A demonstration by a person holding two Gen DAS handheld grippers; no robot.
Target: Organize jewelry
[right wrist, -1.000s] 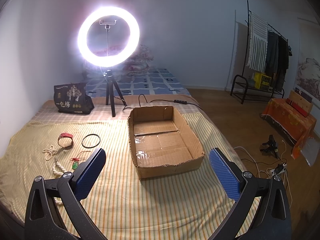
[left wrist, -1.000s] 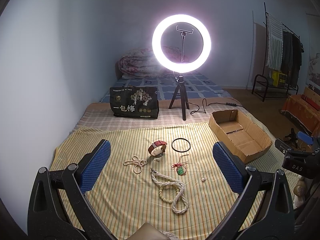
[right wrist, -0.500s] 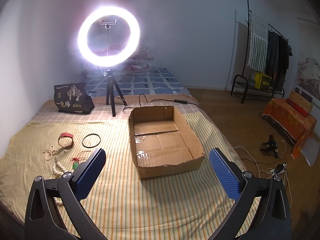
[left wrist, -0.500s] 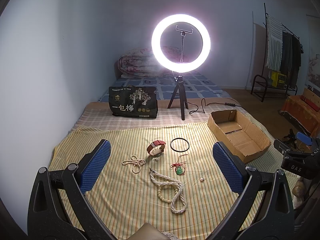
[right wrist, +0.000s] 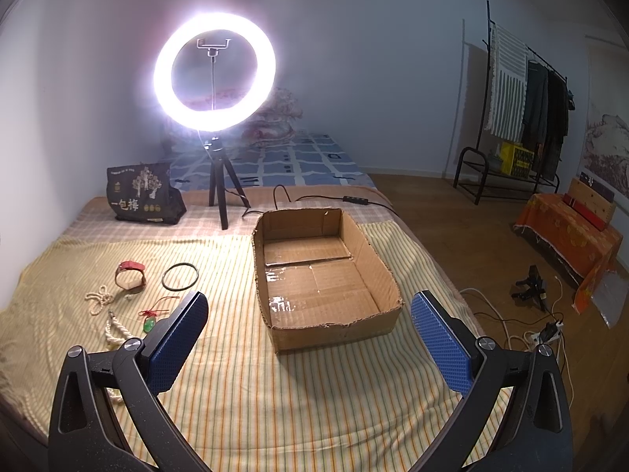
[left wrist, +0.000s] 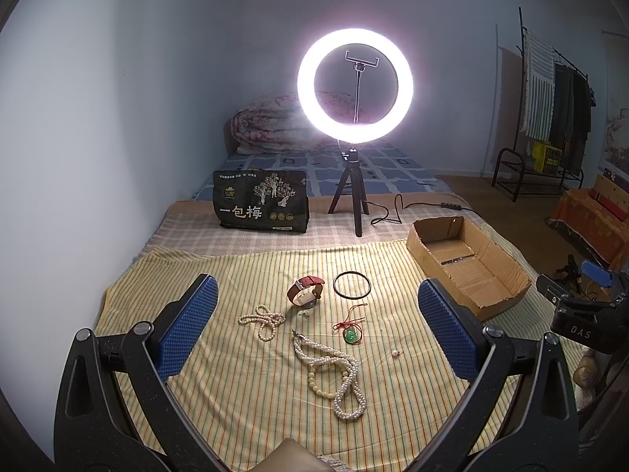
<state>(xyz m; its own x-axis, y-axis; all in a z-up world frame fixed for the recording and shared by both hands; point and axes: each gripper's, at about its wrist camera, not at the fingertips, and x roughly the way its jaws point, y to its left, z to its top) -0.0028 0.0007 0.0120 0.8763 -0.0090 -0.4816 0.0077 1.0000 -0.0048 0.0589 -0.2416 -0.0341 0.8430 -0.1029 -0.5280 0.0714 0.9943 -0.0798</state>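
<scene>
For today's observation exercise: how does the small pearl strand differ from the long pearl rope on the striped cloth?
The small pearl strand is short, thin and bunched; the long pearl rope is thicker, multi-stranded and stretched out. The strand lies beside the red-strapped watch; the rope lies nearer the camera. Both are whitish beads, untouched.

The striped sheet [left wrist: 243, 401] looks like woven cloth, matt and faintly ribbed. The cardboard box [right wrist: 377, 275] is plain brown corrugated board with ragged torn edges, and glossy clear tape shines on its floor. The long necklace [left wrist: 338, 369] and the short bead string [left wrist: 264, 320] are smooth pearly beads with a soft sheen. The watch [left wrist: 304, 291] has a red leather-looking strap and a shiny metal case. The black ring [left wrist: 352, 284] is thin and smooth. The green pendant [left wrist: 351, 334] looks glassy, on red cord. Both grippers' pads [right wrist: 177, 344] are blue, dimpled rubber on matt black plastic arms. The dark snack bag [left wrist: 261, 206] has a slight plastic gloss
</scene>
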